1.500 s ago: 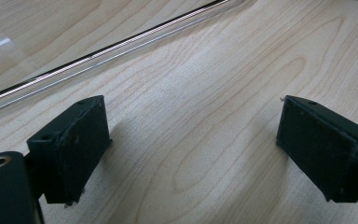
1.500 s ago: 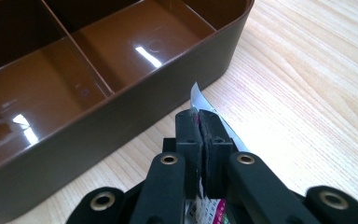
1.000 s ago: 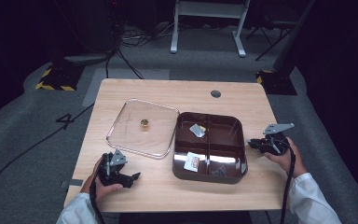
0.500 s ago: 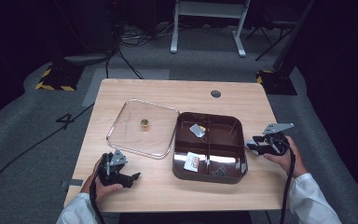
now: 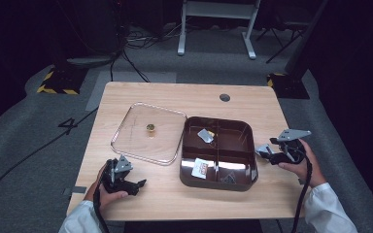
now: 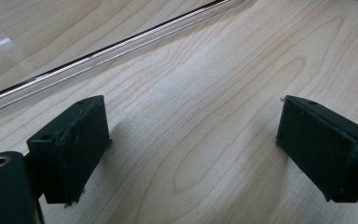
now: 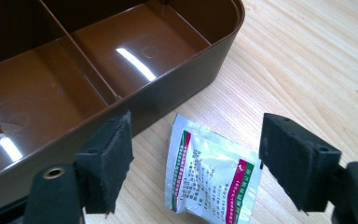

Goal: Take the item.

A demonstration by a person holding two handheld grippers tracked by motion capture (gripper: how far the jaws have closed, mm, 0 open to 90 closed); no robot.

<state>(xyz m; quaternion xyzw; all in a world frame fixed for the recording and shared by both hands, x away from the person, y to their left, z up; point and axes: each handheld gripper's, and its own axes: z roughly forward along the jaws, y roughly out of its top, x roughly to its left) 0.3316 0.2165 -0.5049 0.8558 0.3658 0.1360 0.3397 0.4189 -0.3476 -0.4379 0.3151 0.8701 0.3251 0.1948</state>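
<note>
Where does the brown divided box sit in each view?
High view: brown box right of centre, beside the clear lid.
Left gripper view: faces the clear lid's edge and bare wood.
Right gripper view: upper left, beyond the jaws.
Shared landmark: the wooden tabletop.

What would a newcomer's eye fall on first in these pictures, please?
Likely the glossy brown compartment box at the table's middle, with a clear lid lying beside it. Next, the silver packet on the wood beside the box, between the open right gripper jaws.
</note>
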